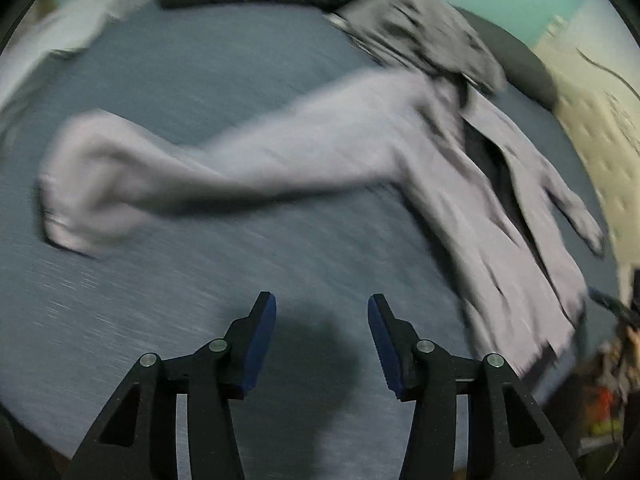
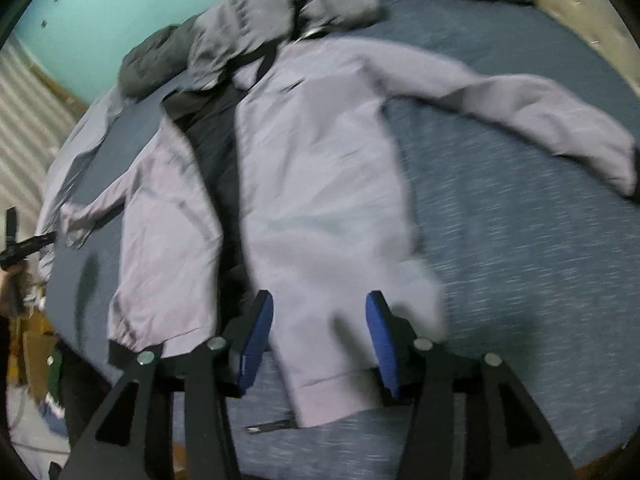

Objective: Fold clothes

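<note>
Through the left wrist view, the left gripper [image 1: 322, 308] is seen parted and empty over the blue bed [image 1: 180, 80] beside the jacket [image 1: 360, 136], while through the right, the right gripper [image 2: 319, 304] is held apart above the jacket's [image 2: 320, 200] hem, gripping nothing.

left wrist: steeply down over bed [image 1: 160, 80] | right wrist: same, near hem | shared: jacket [image 2: 320, 184]

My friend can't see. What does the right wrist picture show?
A light grey jacket lies open and spread flat on a blue bed, one sleeve stretched sideways. The right gripper hovers over its bottom edge, fingers apart.
</note>
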A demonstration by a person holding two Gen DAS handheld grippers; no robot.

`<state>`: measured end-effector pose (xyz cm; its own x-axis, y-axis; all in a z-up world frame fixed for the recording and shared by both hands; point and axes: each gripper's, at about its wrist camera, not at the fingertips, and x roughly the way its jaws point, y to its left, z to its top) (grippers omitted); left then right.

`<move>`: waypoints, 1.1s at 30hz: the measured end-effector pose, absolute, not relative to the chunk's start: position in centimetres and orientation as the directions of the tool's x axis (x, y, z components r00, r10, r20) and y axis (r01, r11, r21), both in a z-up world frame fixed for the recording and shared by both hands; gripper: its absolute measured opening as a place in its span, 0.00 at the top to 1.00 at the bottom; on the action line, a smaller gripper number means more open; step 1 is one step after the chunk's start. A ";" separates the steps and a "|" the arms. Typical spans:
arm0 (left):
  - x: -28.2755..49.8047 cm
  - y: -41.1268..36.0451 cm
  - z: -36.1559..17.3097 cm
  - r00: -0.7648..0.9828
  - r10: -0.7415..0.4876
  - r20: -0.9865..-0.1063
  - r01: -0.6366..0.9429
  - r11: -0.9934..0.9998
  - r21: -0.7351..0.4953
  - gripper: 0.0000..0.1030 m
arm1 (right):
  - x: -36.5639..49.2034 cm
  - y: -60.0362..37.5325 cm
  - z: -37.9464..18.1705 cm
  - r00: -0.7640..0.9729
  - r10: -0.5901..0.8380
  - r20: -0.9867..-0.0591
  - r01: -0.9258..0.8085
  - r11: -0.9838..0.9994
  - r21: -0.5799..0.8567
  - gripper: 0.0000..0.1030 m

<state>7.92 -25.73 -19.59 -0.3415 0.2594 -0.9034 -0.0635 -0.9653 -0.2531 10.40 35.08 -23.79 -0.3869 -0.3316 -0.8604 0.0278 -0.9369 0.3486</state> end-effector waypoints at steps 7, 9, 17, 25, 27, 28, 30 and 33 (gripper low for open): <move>11.7 -15.1 -23.2 -0.214 0.413 -0.885 -0.222 -0.903 -0.368 0.48 | 11.0 28.0 -26.0 -0.297 -0.427 -0.854 0.107 -0.904 0.414 0.43; 12.3 -12.8 -24.0 -0.179 0.441 -0.879 -0.245 -0.886 -0.394 0.40 | 11.2 26.8 -26.4 -0.281 -0.426 -0.860 0.121 -0.905 0.409 0.43; 13.7 -8.5 -25.4 -0.137 0.489 -0.861 -0.248 -0.859 -0.448 0.32 | 11.9 26.1 -26.2 -0.287 -0.396 -0.872 0.148 -0.918 0.368 0.43; 14.3 -7.1 -26.2 -0.132 0.457 -0.880 -0.253 -0.874 -0.416 0.32 | 12.8 30.5 -25.4 -0.334 -0.359 -0.872 0.071 -0.932 0.356 0.43; 14.2 -6.8 -26.3 -0.133 0.438 -0.889 -0.254 -0.882 -0.396 0.32 | 13.1 31.2 -25.4 -0.339 -0.355 -0.871 0.062 -0.932 0.356 0.43; 14.2 -6.7 -26.3 -0.135 0.434 -0.891 -0.254 -0.884 -0.392 0.32 | 13.2 31.5 -25.4 -0.341 -0.354 -0.871 0.058 -0.933 0.356 0.43; 14.2 -6.6 -26.2 -0.140 0.435 -0.890 -0.253 -0.884 -0.392 0.32 | 13.3 32.0 -25.6 -0.342 -0.353 -0.871 0.050 -0.932 0.359 0.43; 14.2 -6.6 -25.8 -0.152 0.436 -0.887 -0.258 -0.884 -0.391 0.32 | 13.5 32.5 -25.8 -0.343 -0.349 -0.872 0.040 -0.933 0.358 0.43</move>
<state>14.25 -6.63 -25.80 -0.1519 0.4362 -0.8869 -0.2575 -0.8838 -0.3906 13.46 32.48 -25.79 -0.3431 -0.3491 -0.8720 0.0402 -0.9330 0.3577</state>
